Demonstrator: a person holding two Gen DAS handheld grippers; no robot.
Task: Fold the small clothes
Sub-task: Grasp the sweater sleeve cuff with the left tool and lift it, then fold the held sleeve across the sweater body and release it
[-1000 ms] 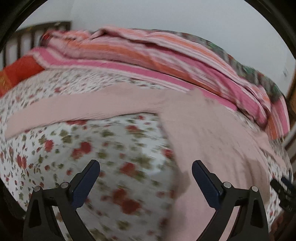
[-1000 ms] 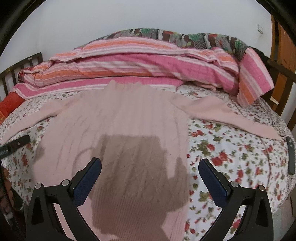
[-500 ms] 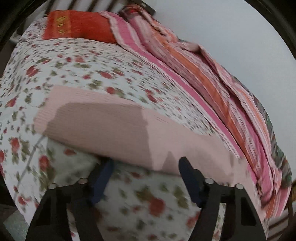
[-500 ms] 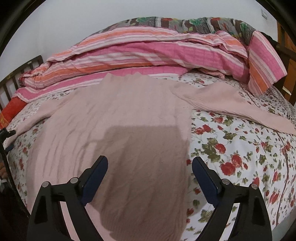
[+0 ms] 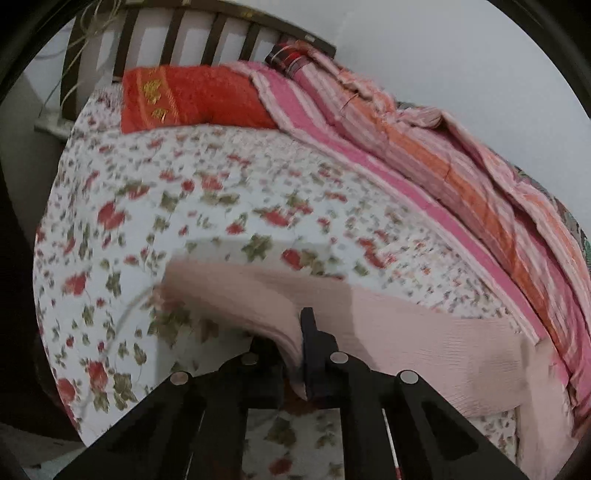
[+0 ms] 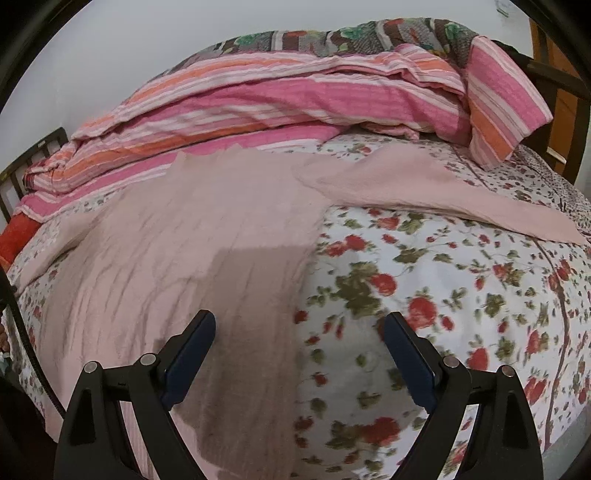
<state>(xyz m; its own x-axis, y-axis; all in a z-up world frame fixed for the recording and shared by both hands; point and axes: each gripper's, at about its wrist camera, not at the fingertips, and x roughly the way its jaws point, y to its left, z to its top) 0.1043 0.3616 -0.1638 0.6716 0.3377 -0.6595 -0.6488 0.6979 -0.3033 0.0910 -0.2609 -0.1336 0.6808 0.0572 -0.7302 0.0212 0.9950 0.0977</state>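
Observation:
A pale pink knit sweater [image 6: 192, 236] lies spread flat on the flowered bed sheet [image 6: 424, 291]. One sleeve [image 6: 443, 195] stretches out to the right in the right wrist view. The other sleeve [image 5: 406, 325] crosses the left wrist view, and my left gripper [image 5: 295, 332] is shut on its lower edge near the cuff, with the fabric pinched between the pads. My right gripper [image 6: 299, 339] hangs open over the sweater's right side edge, one finger over the knit and the other over the sheet, with nothing pinched.
A pink and orange striped quilt [image 6: 295, 99] is heaped along the far side of the bed against the wall. A red pillow [image 5: 192, 96] lies by the dark slatted headboard [image 5: 192, 33]. The bed's near edge drops off below both grippers.
My left gripper swung left along the sleeve to its cuff end and shut on the sleeve's edge. My right gripper came lower and closer to the sweater's right side, jaws slightly narrower.

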